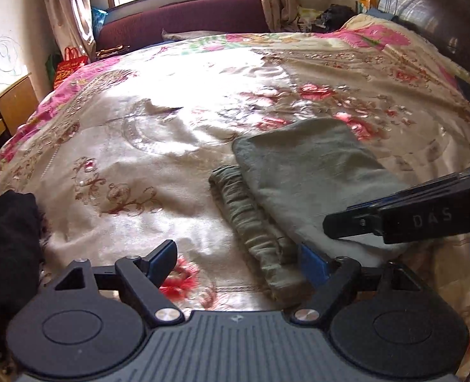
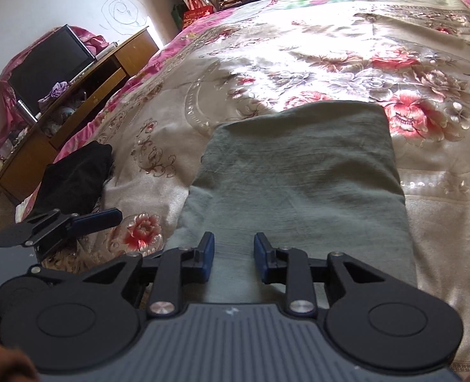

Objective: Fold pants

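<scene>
Both grippers angle down at the pants (image 2: 295, 172), a soft grey-green folded rectangle on the shiny floral bedspread (image 2: 314, 47). The right gripper (image 2: 234, 256) hovers over their near edge, jaws partly apart, pinching nothing. The left gripper (image 1: 235, 264) sits spread wide by the ribbed waistband (image 1: 250, 222); one pad maybe brushes the cloth. A black garment (image 2: 75, 175) lies left of the pants.

Both tools empty: left tool (image 1: 238, 264) wide, right tool (image 2: 234, 253) partly apart.

Each gripper (image 2: 234, 259) is black with blue finger pads (image 2: 208, 256), silver screws and a ribbed grey base.
</scene>
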Motion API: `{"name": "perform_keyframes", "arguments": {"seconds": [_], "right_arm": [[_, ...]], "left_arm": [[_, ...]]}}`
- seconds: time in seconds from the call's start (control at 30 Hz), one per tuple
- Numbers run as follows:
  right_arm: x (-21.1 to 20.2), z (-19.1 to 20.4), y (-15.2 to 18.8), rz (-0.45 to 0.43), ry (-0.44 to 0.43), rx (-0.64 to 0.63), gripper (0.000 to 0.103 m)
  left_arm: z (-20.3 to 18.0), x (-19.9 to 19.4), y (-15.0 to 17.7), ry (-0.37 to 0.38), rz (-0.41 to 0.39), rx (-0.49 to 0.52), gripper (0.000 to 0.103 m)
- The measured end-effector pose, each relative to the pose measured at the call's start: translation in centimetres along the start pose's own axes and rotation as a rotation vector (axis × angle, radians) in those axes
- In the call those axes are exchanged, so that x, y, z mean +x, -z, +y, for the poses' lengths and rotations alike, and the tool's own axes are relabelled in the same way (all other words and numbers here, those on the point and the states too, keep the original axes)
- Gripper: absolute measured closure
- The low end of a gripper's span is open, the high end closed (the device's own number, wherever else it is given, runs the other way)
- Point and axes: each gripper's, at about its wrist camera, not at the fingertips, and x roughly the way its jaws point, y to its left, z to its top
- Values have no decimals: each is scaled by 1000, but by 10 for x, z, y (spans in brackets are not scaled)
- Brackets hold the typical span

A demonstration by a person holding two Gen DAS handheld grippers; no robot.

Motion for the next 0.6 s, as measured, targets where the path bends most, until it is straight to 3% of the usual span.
{"name": "perform_keyframes", "arguments": {"seconds": [0.13, 0.27, 0.43, 0.53, 0.6], "right_arm": [[20, 4, 2, 3, -22, -17, 68], [-6, -13, -5, -54, -69, 44, 70], [-38, -54, -4, -151, 56, 90, 68], [-40, -81, 0, -151, 134, 139, 68], [-38, -97, 2, -138, 128, 200, 68]], "left_arm": [[8, -3, 1, -38, 13, -9, 7], [7, -10, -7, -40, -11, 19, 7], [-6, 1, -34, 68, -35, 11, 7], [-15, 30, -41, 119, 20, 11, 7], [-17, 54, -41, 154, 93, -7, 9]]}}
